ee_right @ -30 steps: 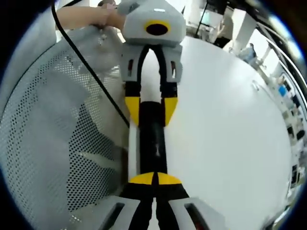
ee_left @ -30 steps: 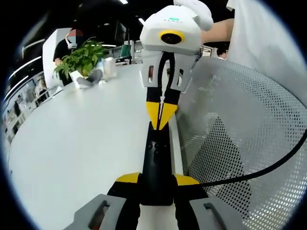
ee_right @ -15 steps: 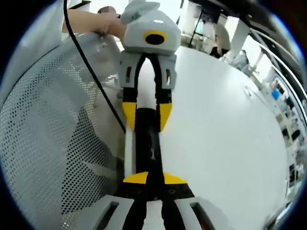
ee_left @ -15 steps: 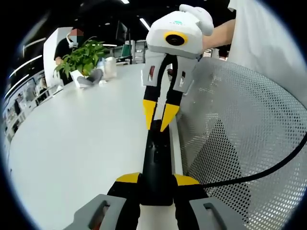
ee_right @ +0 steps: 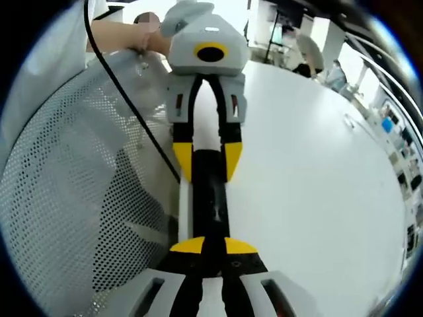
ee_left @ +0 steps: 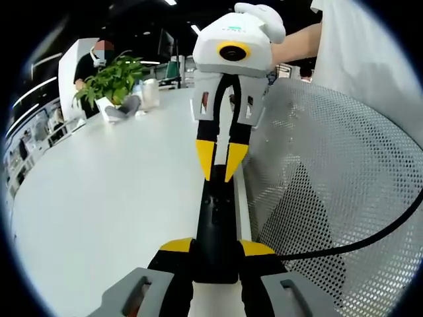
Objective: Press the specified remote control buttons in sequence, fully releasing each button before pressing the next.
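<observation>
The black remote point(ee_left: 217, 224) lies at the white table's point(ee_left: 99, 198) edge, clamped at one end by the left gripper point(ee_left: 217, 249). Its length runs straight toward the right gripper point(ee_left: 220, 165), whose nearly closed tips hover just above the far end's buttons.

Glossy black plastic remote point(ee_left: 216, 228), smooth white tabletop point(ee_left: 112, 191), perforated white mesh chair back point(ee_left: 330, 191).
</observation>
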`<state>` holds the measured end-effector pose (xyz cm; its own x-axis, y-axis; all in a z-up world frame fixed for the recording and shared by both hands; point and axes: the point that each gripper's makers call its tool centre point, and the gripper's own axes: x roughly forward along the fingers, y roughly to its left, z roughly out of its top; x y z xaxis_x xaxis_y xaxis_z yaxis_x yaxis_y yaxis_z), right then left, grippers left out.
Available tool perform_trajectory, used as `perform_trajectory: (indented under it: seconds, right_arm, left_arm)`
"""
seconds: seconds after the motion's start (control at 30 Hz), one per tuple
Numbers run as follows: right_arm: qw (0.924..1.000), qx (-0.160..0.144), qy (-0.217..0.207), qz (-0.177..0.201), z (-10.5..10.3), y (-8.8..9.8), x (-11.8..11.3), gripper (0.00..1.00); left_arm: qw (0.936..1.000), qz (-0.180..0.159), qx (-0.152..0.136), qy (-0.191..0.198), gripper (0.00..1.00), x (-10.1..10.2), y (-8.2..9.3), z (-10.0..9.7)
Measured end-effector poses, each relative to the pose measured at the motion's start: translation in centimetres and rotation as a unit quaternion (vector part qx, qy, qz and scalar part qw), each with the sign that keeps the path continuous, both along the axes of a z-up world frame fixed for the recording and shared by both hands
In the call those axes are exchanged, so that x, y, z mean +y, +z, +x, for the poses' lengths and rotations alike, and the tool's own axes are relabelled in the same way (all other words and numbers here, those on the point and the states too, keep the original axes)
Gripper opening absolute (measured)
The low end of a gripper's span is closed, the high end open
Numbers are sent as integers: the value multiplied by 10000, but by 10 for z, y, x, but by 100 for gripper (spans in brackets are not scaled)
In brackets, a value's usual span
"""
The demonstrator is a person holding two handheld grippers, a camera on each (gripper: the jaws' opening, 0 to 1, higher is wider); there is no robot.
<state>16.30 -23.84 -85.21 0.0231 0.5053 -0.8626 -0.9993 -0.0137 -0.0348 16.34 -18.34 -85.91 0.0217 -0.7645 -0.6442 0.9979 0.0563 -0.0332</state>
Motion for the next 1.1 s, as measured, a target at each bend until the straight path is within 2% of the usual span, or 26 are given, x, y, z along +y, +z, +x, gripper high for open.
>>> perform_trajectory:
  seconds: [0.2,0.43,0.57,0.6,0.7,0.73,0.77,0.87,0.93,1.0,1.03,1.1]
  right_arm:
    - [9999,71,59,-92,-1,-1,1,4]
    - [9974,139,295,-645,-1,-3,2,4]
    - [9951,340,270,-884,1,-5,3,4]
    - [9942,481,72,-964,0,-5,2,5]
    - [9936,410,98,-1051,-1,-6,3,5]
    - [9934,332,230,-1074,-1,-6,2,5]
    - [9936,357,162,-1061,-2,-6,2,5]
    - [9959,337,10,-838,-1,-5,1,5]
    - [9982,375,-333,-324,0,-3,1,5]
    - [9970,367,-633,254,1,-1,1,4]
    - [9966,285,-630,451,0,-1,0,5]
    - [9973,174,-500,517,-1,-1,0,5]
  left_arm:
    - [10000,-4,3,-2,25,0,0,0]
    - [10000,-21,25,11,25,-1,0,0]
    - [10000,-17,32,9,25,-1,-1,0]
    - [10000,-18,33,8,25,-1,0,0]
    - [10000,-18,31,9,25,-1,0,0]
    - [10000,-15,25,7,25,-1,0,0]
    - [10000,-12,22,3,25,-1,-1,0]
    - [10000,-19,29,10,25,-1,-1,0]
    - [10000,-25,33,17,25,-1,0,0]
    - [10000,-39,45,29,25,-1,0,0]
    - [10000,-42,48,33,25,-1,0,-1]
    - [10000,-35,39,24,25,0,-1,0]
